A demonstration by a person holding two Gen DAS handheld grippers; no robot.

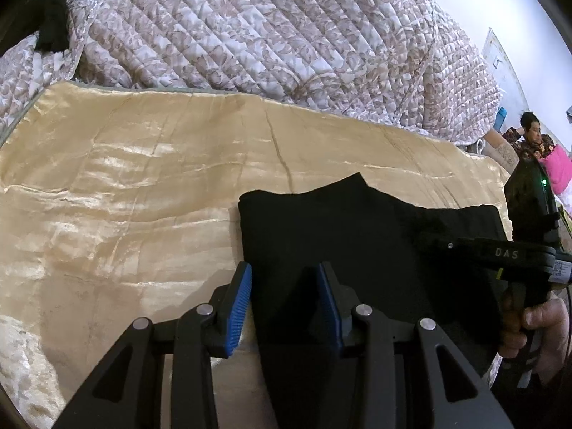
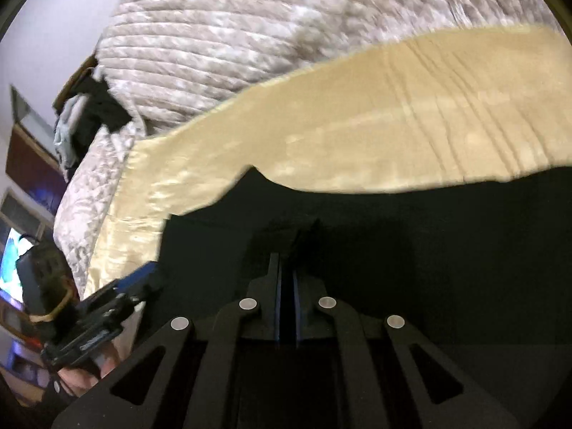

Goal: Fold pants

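Pants (image 1: 357, 250), black and folded, are lying on the gold satin cover (image 1: 143, 186), toward its near right corner; the quilted bedspread (image 1: 268, 28) is bunching past the far edge. Left gripper (image 1: 284, 307) is hovering with blue pads apart over the pants' left edge. Right gripper (image 2: 286, 286) is pinching together on the black cloth; folds are indistinct in shadow.

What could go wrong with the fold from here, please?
1. The left tool is open over the black pants, so that edge may slip.
2. The right tool is nearly shut; black fabric hides its grip.
3. The gold satin cover may drag.
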